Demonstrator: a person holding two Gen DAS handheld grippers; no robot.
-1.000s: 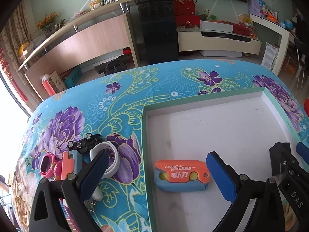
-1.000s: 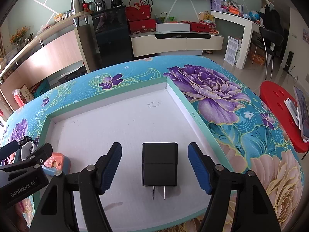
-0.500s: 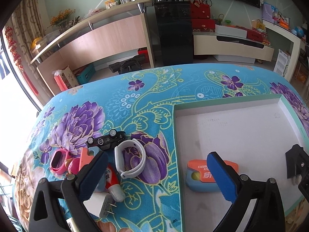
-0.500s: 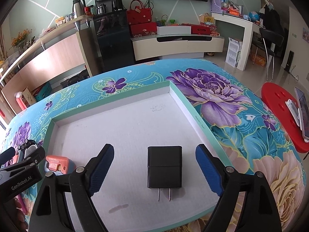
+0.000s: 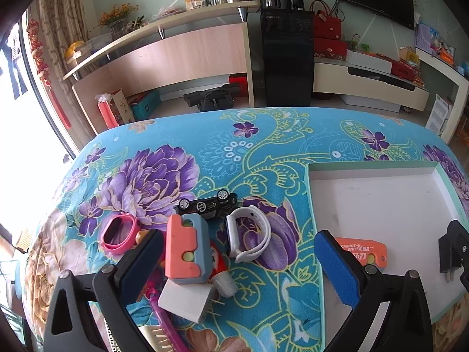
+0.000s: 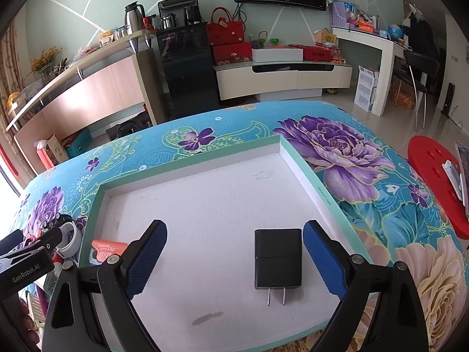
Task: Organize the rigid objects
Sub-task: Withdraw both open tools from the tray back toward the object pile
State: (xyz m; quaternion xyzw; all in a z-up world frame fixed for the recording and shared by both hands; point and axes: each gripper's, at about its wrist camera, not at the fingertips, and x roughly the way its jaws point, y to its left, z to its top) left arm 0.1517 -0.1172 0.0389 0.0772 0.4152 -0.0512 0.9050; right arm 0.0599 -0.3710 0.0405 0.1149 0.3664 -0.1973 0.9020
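A white tray with a green rim (image 5: 307,193) (image 6: 307,173) lies on the floral table. In it are an orange carrot knife (image 5: 366,252) (image 6: 107,248) and a black plug adapter (image 6: 278,258). My left gripper (image 5: 237,267) is open over a pile left of the tray: an orange-and-blue toy knife (image 5: 186,248), a white wristband (image 5: 249,236), a black toy car (image 5: 206,204), a pink watch (image 5: 118,233) and a white charger (image 5: 184,300). My right gripper (image 6: 234,259) is open above the tray, the black adapter near its right finger.
A pink comb (image 5: 164,322) and a small glue tube (image 5: 222,278) lie in the pile near the table's front edge. A red stool (image 6: 433,176) stands to the right of the table. Shelves and a TV stand are beyond the far edge.
My left gripper has moved left from over the tray's carrot knife to over the pile. My right gripper has drawn back and left, so the black adapter now sits by its right finger.
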